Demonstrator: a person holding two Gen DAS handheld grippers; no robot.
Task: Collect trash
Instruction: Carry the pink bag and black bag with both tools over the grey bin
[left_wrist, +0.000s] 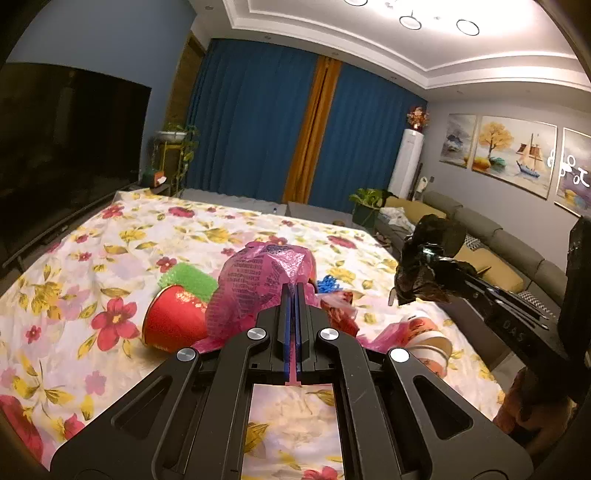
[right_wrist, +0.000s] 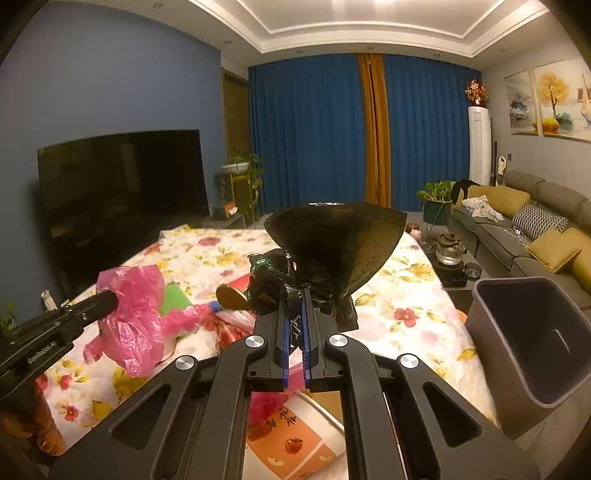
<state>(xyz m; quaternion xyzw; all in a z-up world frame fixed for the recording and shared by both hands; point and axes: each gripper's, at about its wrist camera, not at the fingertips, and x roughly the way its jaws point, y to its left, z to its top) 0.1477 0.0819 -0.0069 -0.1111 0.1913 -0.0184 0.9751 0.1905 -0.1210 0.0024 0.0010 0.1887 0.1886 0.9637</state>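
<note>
1. I see the table with its flowered cloth (left_wrist: 92, 258) filling the lower and middle left of the left wrist view; in the right wrist view it runs from lower left up to the centre.
2. The grey bin (right_wrist: 532, 343) stands at the right edge of the right wrist view, just beside the table's edge, its mouth open and tilted towards me.
3. My right gripper (right_wrist: 294, 295) sits at bottom centre of its own view, jaws nearly together, pinching the gathered neck of a black trash bag (right_wrist: 340, 243); the bag fans out above the fingertips, lifted clear of the cloth.
4. My left gripper (left_wrist: 294, 291) is at bottom centre of its view, jaws fully closed on a pink plastic bag (left_wrist: 258, 280), which bunches up just ahead of the tips.
5. A red paper cup (left_wrist: 173, 321) lies on its side left of the pink bag, touching it.
6. A green mesh piece (left_wrist: 190, 278) rests just behind that cup.
7. A printed paper cup (right_wrist: 291, 439) lies under my right gripper, at the bottom of the frame.
</note>
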